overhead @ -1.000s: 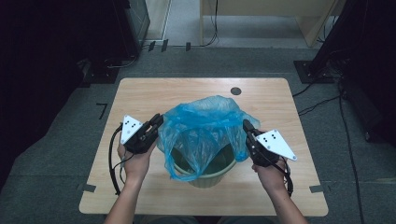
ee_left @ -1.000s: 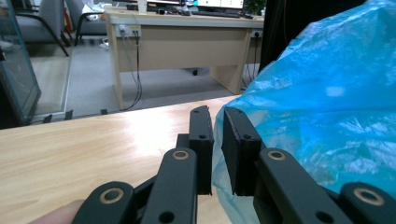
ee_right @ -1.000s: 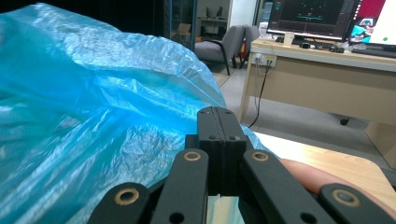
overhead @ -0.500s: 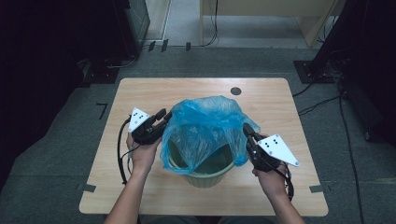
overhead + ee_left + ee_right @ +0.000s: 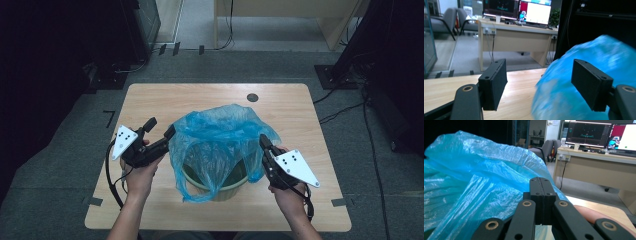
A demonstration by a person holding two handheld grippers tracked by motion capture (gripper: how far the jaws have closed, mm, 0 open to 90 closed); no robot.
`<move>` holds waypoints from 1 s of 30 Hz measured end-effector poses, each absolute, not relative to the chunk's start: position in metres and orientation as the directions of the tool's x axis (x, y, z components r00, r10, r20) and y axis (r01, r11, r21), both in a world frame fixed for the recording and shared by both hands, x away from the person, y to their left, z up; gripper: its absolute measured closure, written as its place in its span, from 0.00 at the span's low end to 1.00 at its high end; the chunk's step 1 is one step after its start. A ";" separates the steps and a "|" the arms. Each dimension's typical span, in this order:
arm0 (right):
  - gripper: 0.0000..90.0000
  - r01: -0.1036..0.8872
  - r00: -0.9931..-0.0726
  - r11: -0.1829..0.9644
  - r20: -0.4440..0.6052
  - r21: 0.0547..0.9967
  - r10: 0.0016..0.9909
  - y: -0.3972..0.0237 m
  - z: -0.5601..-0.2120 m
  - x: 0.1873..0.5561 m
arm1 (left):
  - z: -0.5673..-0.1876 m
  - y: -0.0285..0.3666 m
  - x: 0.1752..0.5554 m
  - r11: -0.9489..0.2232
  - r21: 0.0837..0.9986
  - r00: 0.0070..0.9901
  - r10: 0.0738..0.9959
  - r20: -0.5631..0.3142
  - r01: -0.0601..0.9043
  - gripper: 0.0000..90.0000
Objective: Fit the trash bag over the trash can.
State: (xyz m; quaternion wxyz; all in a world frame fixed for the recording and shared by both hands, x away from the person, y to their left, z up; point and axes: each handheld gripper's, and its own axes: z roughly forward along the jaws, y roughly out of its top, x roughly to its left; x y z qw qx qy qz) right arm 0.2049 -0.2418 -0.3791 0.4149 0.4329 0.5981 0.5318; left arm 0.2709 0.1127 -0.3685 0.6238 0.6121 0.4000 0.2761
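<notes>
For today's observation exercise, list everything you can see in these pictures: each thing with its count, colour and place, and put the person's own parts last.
Plastic bag: one, blue, lining the bin at the table's middle, its edges draped over the rim.
Bin: one, pale green, at the table's middle, under the bag.
Table: one, light wood, on grey carpet.
Desk: one, light wood, beyond the table, bearing lit monitors.
Chairs: grey, beside the desk; count unclear.
Left gripper: one, black, left of the bag, jaws just opened, nothing between them.
Right gripper: one, black, at the bag's right edge, jaws shut; whether film is pinched is unclear.
Hands: two, at the table's near edge.
</notes>
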 end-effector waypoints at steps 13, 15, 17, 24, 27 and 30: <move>1.00 0.066 -0.271 0.063 -0.043 0.996 0.962 -0.236 -0.377 0.200 | -0.364 0.092 0.201 0.088 0.983 0.550 0.819 -0.165 0.162 0.27; 1.00 0.065 -0.269 0.066 -0.046 0.996 0.962 -0.236 -0.377 0.199 | -0.368 0.088 0.192 0.081 0.977 0.536 0.826 -0.177 0.198 0.27; 1.00 0.063 -0.265 0.067 -0.048 0.996 0.963 -0.236 -0.377 0.198 | -0.373 0.085 0.183 0.077 0.969 0.529 0.827 -0.193 0.233 0.24; 1.00 0.060 -0.251 0.055 -0.039 0.997 0.967 -0.240 -0.376 0.195 | -0.393 0.082 0.154 0.041 0.970 0.524 0.836 -0.163 0.238 0.21; 1.00 0.054 -0.247 0.055 -0.041 0.997 0.968 -0.241 -0.374 0.195 | -0.400 0.086 0.148 0.034 0.970 0.538 0.827 -0.163 0.241 0.21; 1.00 0.052 -0.245 0.052 -0.038 0.997 0.969 -0.242 -0.373 0.194 | -0.410 0.088 0.146 0.018 0.964 0.569 0.804 -0.173 0.266 0.22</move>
